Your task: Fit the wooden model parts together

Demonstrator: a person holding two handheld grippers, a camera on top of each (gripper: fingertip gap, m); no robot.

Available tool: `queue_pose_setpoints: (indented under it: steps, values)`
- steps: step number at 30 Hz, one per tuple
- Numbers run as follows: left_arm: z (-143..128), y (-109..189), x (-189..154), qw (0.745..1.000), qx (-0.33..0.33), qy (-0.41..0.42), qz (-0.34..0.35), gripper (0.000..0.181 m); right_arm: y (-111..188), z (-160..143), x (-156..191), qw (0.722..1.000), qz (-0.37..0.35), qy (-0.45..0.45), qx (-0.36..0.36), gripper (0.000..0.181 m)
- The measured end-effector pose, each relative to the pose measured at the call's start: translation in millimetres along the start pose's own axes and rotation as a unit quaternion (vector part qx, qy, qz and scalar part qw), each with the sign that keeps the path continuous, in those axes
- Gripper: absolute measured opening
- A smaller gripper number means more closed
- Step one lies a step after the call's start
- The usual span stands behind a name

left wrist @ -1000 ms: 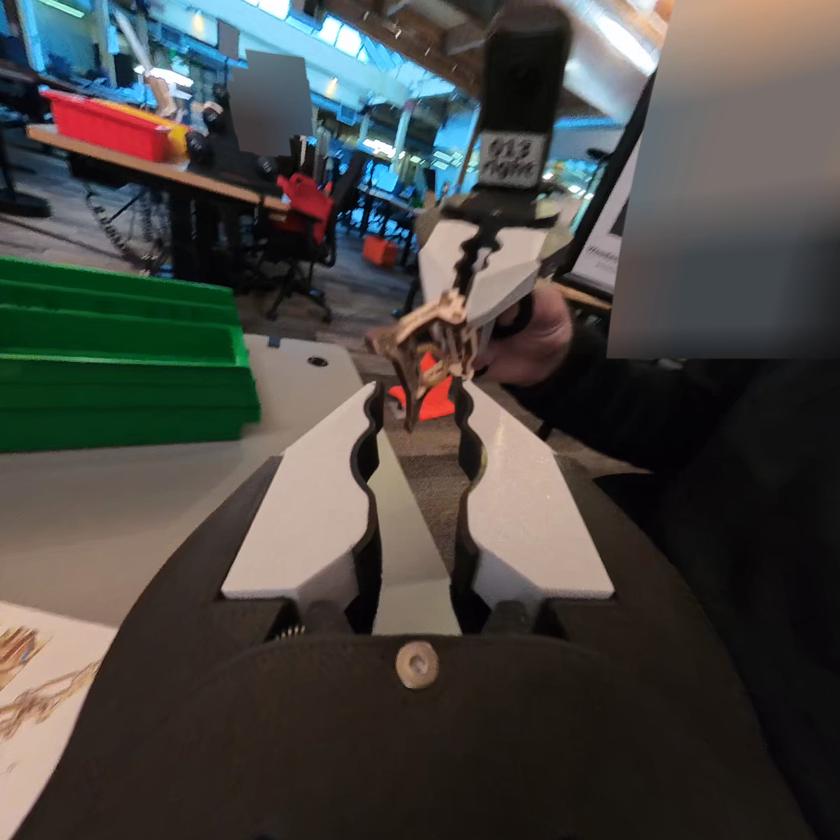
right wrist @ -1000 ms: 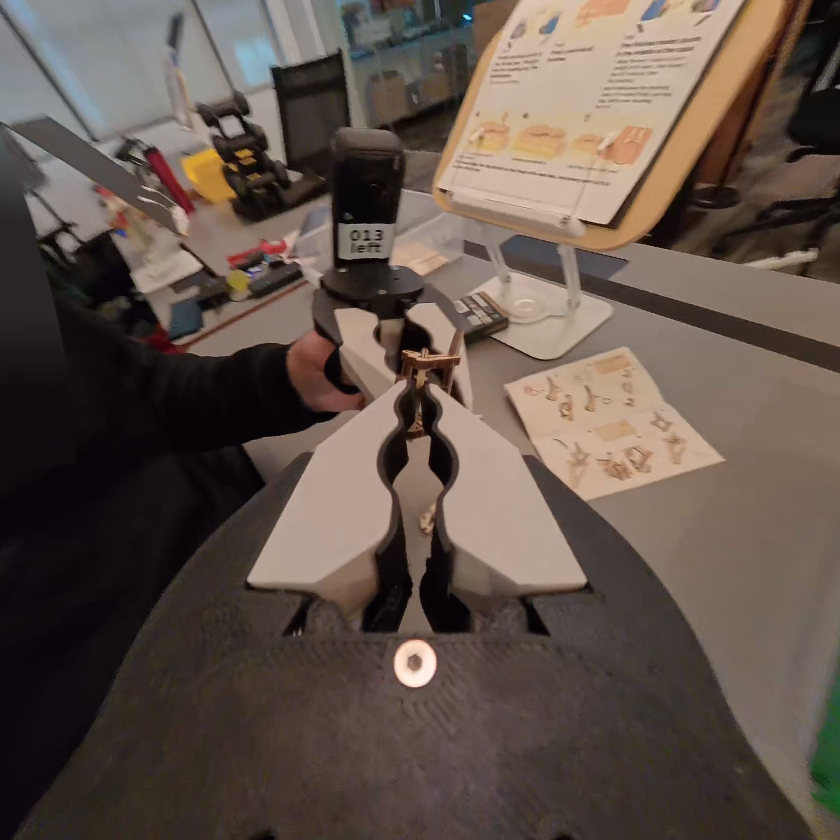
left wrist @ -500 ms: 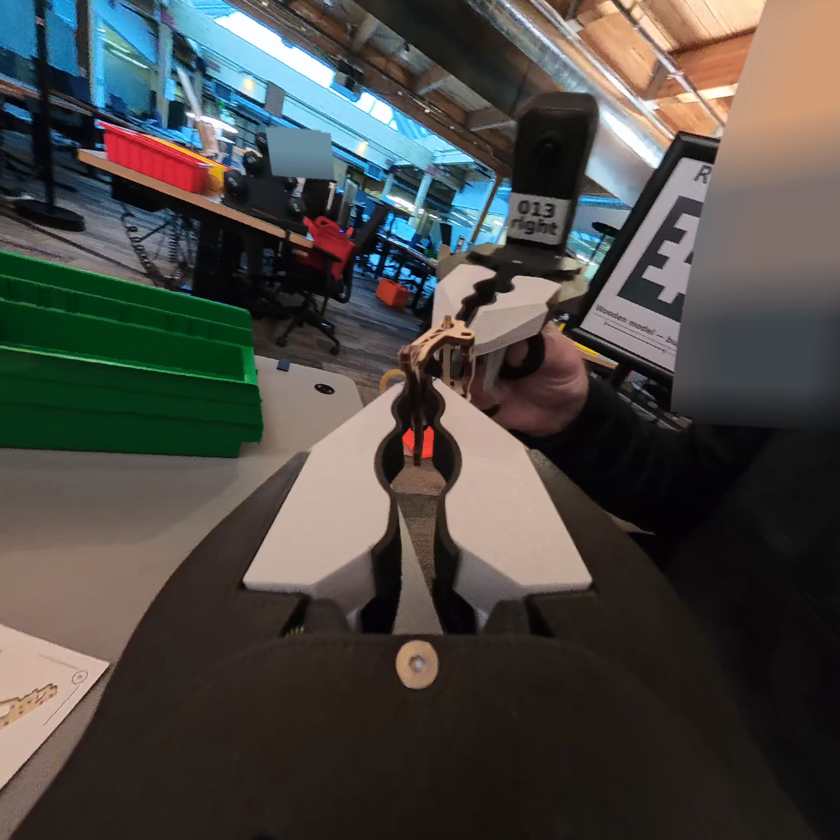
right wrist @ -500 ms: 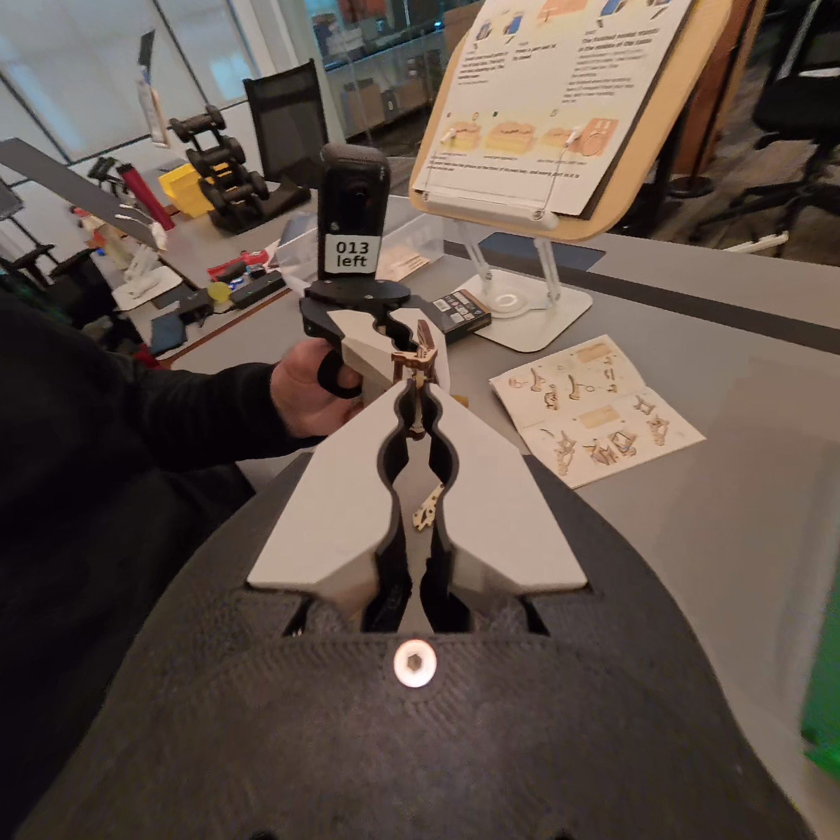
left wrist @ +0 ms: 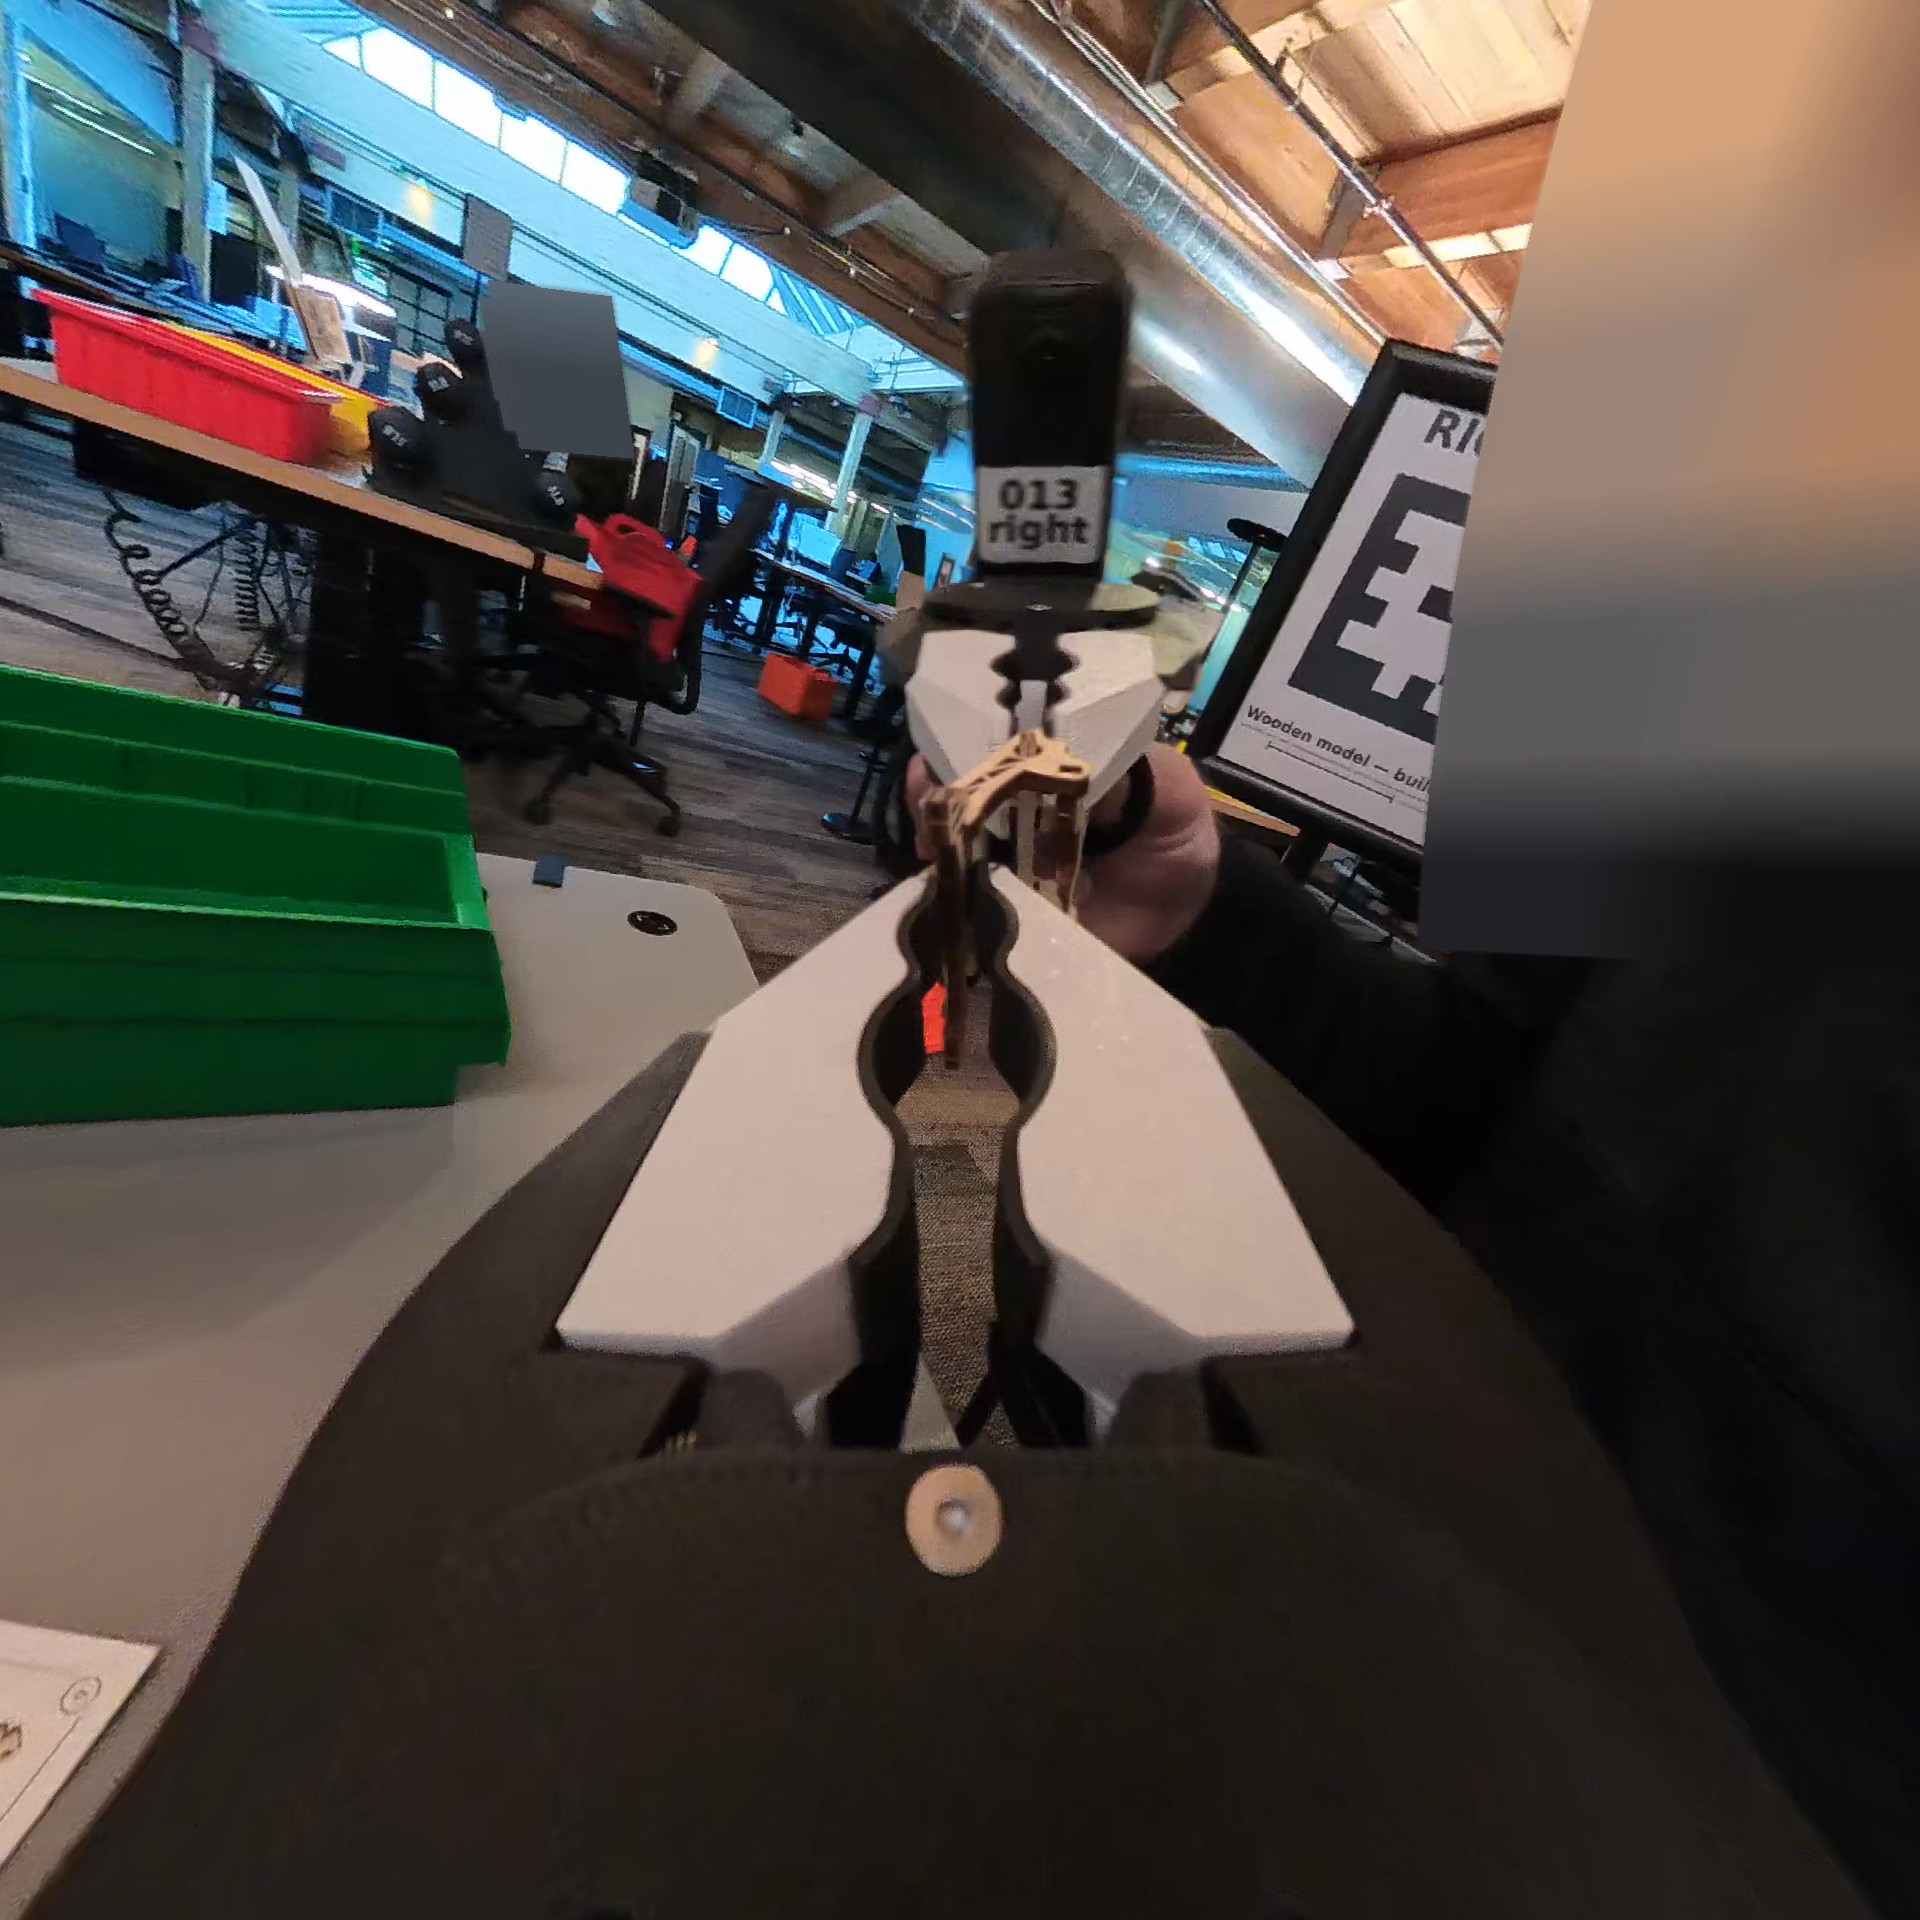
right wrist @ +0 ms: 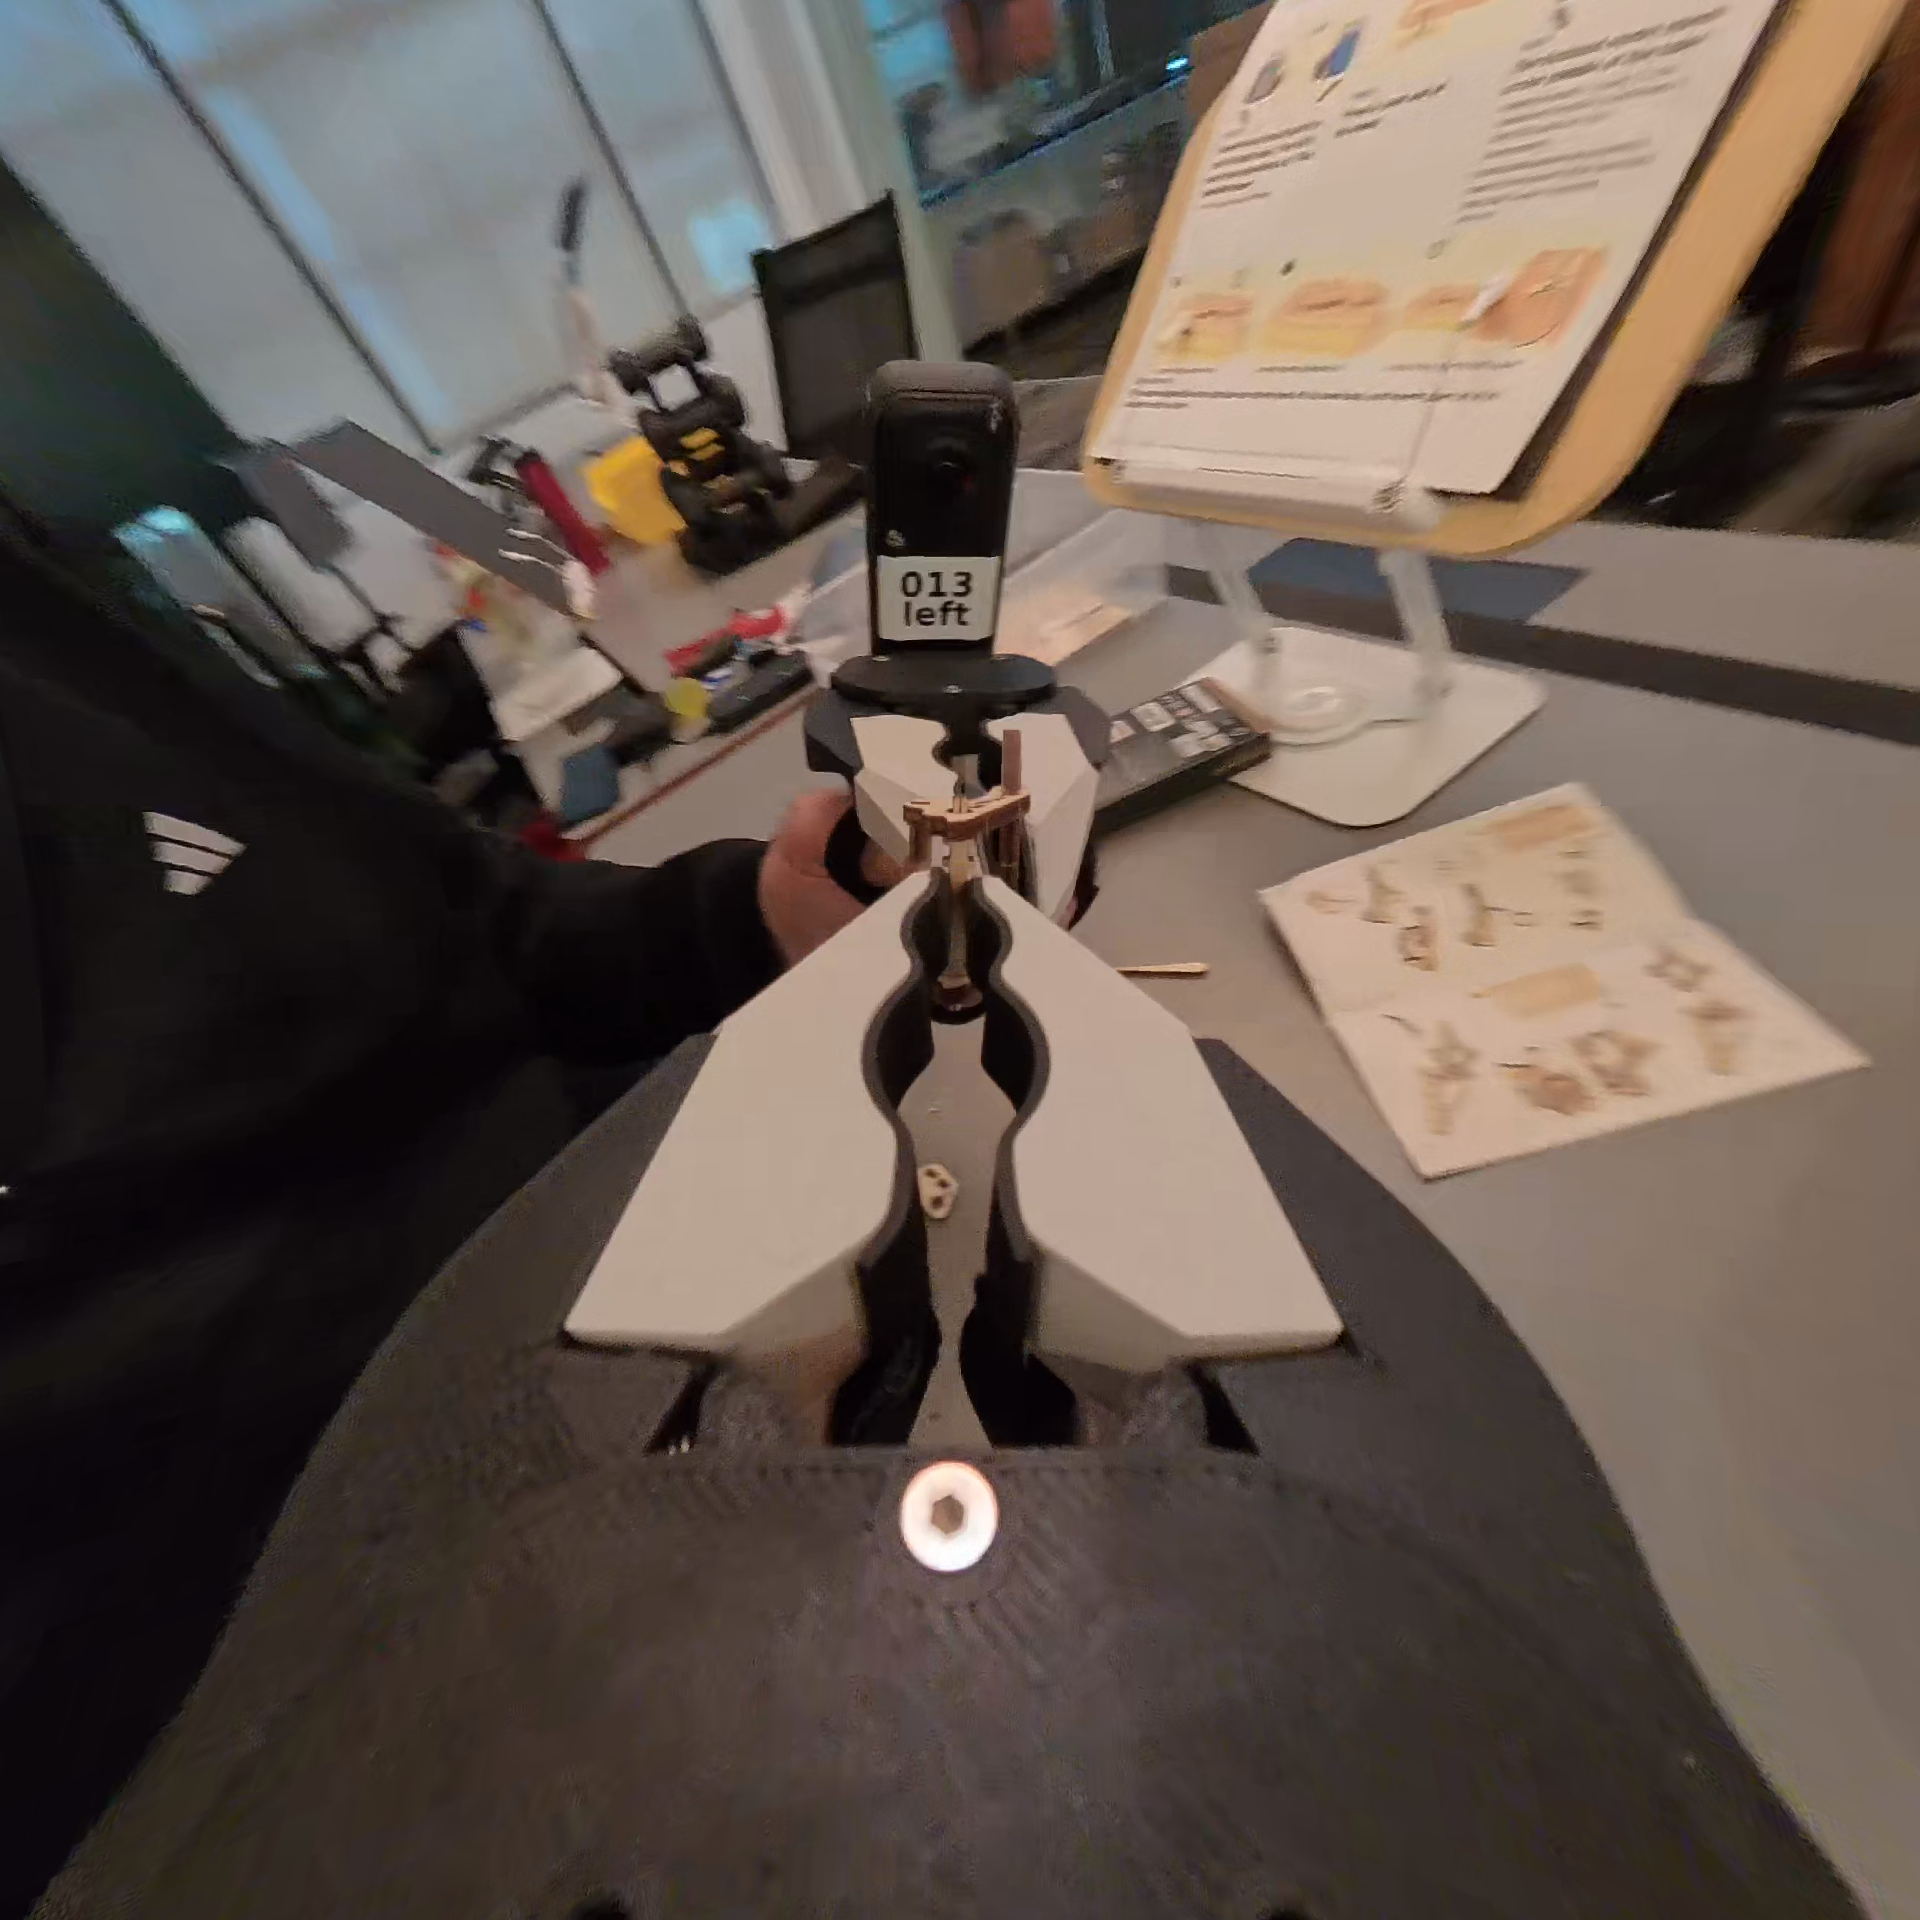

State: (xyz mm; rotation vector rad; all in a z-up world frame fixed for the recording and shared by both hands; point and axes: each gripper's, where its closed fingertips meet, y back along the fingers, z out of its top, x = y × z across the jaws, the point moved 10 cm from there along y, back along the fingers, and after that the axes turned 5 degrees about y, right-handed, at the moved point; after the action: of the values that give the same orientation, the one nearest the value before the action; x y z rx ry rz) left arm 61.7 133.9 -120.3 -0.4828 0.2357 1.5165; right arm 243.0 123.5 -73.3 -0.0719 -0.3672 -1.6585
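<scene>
Two grippers: left hand-held gripper (left wrist: 958, 894) and right hand-held gripper (right wrist: 956, 899), tips facing each other, held up off the desk (right wrist: 1558, 1299)
Change: a second ago the left hand-held gripper was spread wide, short of the model; now closed down onto it, both tools level and head-on
Meaning: judged as a two-sided hold now in place, so a joint can be pressed home or a part reseated; fitting step under way, not finished
Left hand-held gripper state: fingers nearly together, pinching a thin strip of the wooden model (left wrist: 997, 821) at the tips
Right hand-held gripper state: fingers narrowed to a slit, clamped on the same wooden model from the opposite side
Model place: in the air between the two tips, above the near desk edge; small tan laser-cut frame with thin legs
Loose parts: one small wooden piece (right wrist: 937, 1188) lying on the desk below the right fingers; a wooden stick (right wrist: 1162, 969) on the desk further out
Paper: instruction sheet (right wrist: 1538, 977) flat on the desk, to the right
Stand: tilted board with instruction page (right wrist: 1455, 260), behind the sheet
Other side: green bins (left wrist: 229, 894) stacked on the desk
Risk: thin legs look easy to snap if the tips twist against each other
</scene>
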Motion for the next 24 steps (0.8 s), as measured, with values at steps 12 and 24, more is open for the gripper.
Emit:
queue_pose_setpoints:
  steps: [12,24]
  values:
    - [0,-8,0,0.991,-0.004,0.018,-0.133,0.000,-17,-14,-32,0.926,0.317,-0.194,-0.069,0.000]
    - [0,3,10,0.998,-0.003,0.002,-0.062,0.001,-1,3,-8,0.999,0.028,0.027,0.021,0.003]
